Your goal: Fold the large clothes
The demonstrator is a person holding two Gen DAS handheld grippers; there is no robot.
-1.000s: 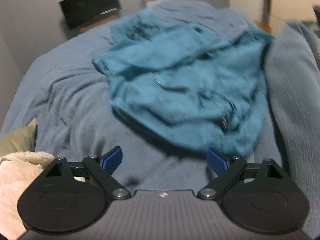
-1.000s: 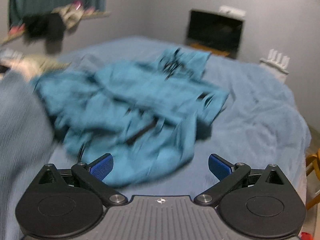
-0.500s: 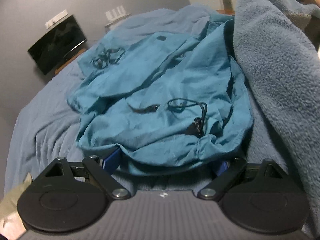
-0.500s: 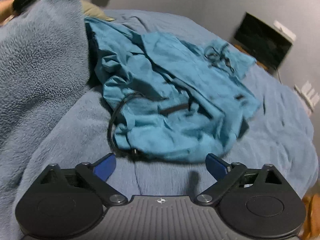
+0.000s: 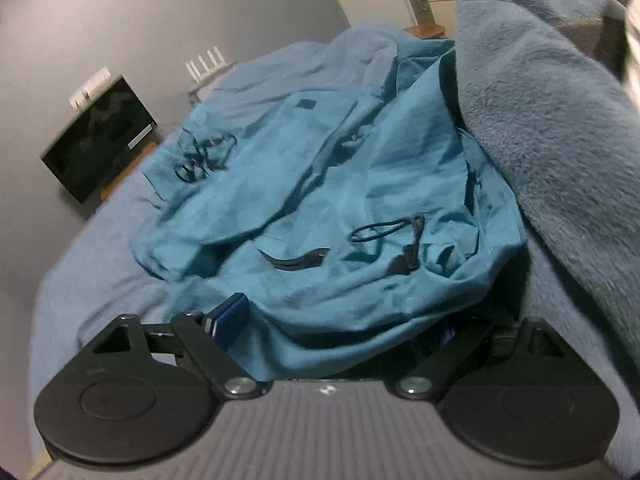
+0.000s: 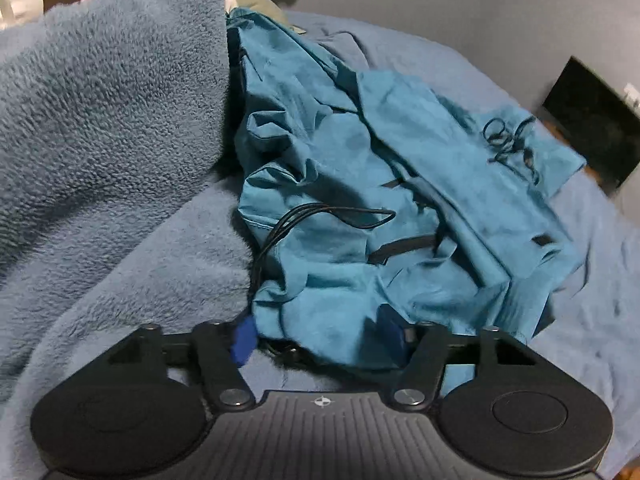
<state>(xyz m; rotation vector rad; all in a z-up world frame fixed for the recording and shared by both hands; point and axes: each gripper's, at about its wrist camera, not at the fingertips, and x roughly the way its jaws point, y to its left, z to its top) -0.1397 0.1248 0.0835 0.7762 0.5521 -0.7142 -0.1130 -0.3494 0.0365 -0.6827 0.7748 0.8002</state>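
Right wrist view: right gripper [image 6: 316, 340] jaws just closing over teal jacket [image 6: 400, 208] hem — left gripper [image 5: 336, 324] spread, straddling it — grasp beginning.

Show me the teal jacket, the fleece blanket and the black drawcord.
teal jacket [image 5: 360, 184], left wrist view, middle of its crumpled body.
fleece blanket [image 6: 112, 92], right wrist view, raised fold.
black drawcord [image 6: 328, 212], right wrist view, looped strands.

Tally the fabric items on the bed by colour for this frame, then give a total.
Teal: 1, the crumpled teal jacket with black drawcords.
Grey-blue: 2, the fleece blanket heaped beside the jacket, and the bed cover under everything.
Total: 3.
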